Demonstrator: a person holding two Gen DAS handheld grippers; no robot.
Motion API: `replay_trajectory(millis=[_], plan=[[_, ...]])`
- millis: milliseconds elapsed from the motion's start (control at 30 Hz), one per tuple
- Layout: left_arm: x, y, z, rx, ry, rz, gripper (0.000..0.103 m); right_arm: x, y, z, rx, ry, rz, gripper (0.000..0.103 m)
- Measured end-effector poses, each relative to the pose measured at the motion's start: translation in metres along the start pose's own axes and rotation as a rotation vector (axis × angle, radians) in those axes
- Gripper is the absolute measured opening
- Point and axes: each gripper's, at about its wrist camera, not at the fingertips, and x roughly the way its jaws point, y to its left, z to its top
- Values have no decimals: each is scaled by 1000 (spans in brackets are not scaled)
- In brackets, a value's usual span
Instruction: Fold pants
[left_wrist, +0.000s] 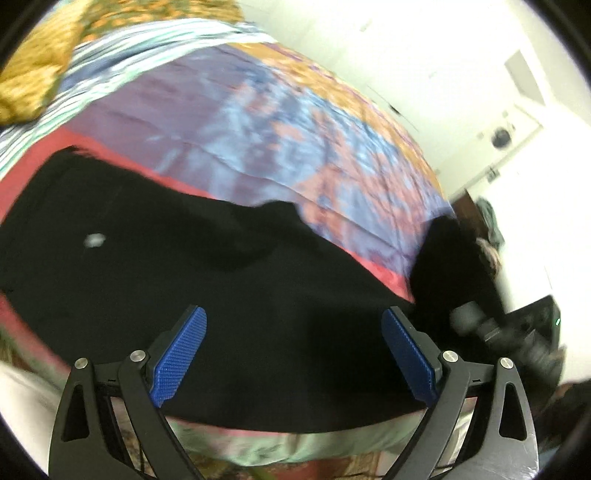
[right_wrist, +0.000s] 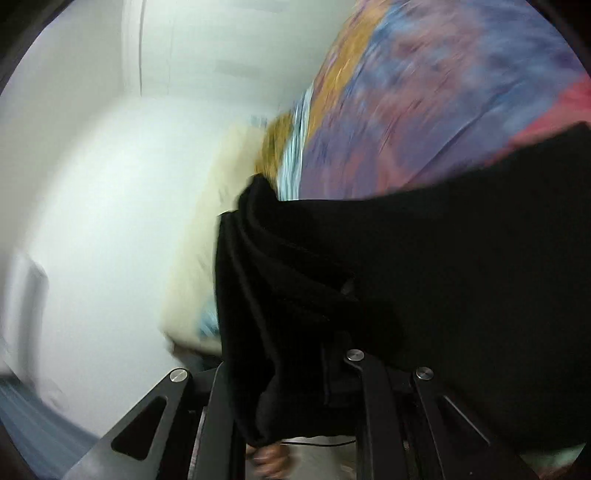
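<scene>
Black pants lie spread across the bed, filling the lower half of the left wrist view. My left gripper hovers over them, its blue pads wide apart and holding nothing. At the right, one end of the pants rises off the bed. In the right wrist view the black pants drape over my right gripper. The bunched cloth runs down between its jaws and hides the pads; the gripper is shut on it.
A blue, purple and orange bedspread covers the bed, with a yellow patterned pillow at the far left. White walls stand behind. A cream pillow or mattress edge shows beside the bed.
</scene>
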Motion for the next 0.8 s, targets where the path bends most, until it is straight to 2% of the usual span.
replay_trajectory(millis=[33,67,100,133,167,233,300,333,400,433,467,533,667,733,800], plan=[[-2,8,1,-13,-3,15,96,34,9,-14,-107,57,-71,31],[-3,18,0,-37,-1,37,96,51,13,-21,-169,98,-120,55],[-4,25,-1,-61,2,48,96,75,17,-34,-277,169,-211,69],[-5,30,-3,-82,5,47,96,86,19,-42,-342,201,-264,76],[-8,34,-6,-108,7,35,96,87,24,-51,-405,211,-303,76],[-11,32,-11,-117,4,12,96,57,38,-64,-526,158,-339,81],[-7,13,-15,-65,14,-31,96,15,49,-77,-623,76,-379,95],[-3,3,-17,-28,30,-52,95,-17,53,-84,-688,8,-419,103],[12,-25,-23,75,77,-72,82,-52,48,-81,-736,-53,-462,103],[24,-40,-26,140,106,-55,66,-61,44,-75,-736,-67,-482,103],[33,-49,-30,181,125,-29,57,-70,42,-77,-734,-76,-491,103],[54,-61,-36,226,163,49,55,-93,38,-81,-718,-109,-523,103],[79,-64,-43,244,214,138,55,-117,37,-80,-670,-184,-529,103],[83,-62,-49,247,226,174,55,-123,41,-78,-661,-215,-519,103],[82,-58,-51,239,227,177,51,-119,41,-74,-669,-229,-514,103]])
